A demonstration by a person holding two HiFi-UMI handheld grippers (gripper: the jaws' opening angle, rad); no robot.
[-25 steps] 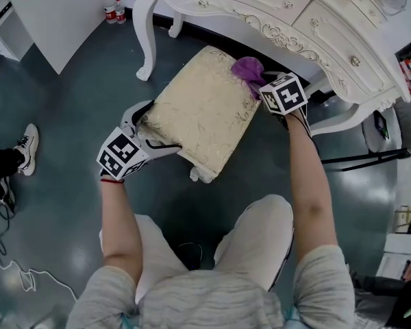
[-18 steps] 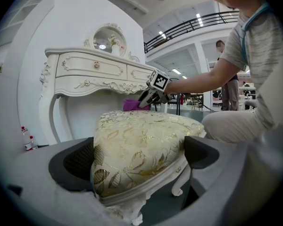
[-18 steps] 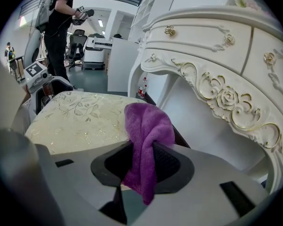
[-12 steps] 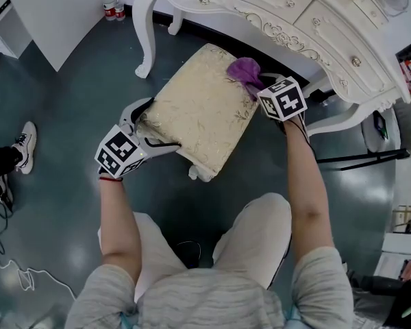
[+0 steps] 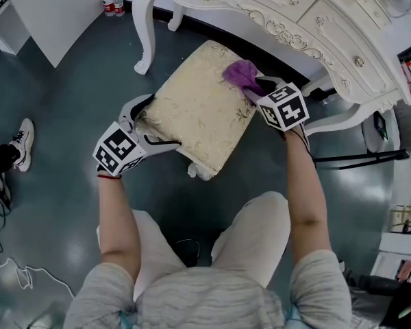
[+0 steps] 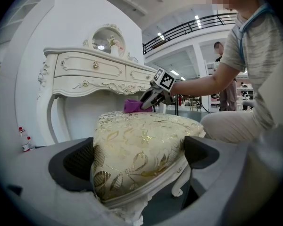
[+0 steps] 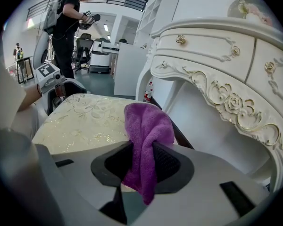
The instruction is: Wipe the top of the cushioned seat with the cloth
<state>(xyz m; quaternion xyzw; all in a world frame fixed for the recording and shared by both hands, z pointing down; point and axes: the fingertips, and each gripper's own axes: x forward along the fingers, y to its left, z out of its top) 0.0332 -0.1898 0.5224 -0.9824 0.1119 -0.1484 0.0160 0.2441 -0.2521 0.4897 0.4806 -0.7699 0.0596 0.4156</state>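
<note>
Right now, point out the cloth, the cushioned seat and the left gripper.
cloth point(image 7: 148, 126): right gripper view, the bunched fold above the jaws.
cushioned seat point(image 5: 198, 112): head view, middle of the patterned top.
left gripper point(image 5: 163, 123): head view, midway between its fingertips.

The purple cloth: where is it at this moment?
In the head view the purple cloth rests on the far right corner of the cushioned seat, held by the right gripper, beside the white dressing table.
</note>
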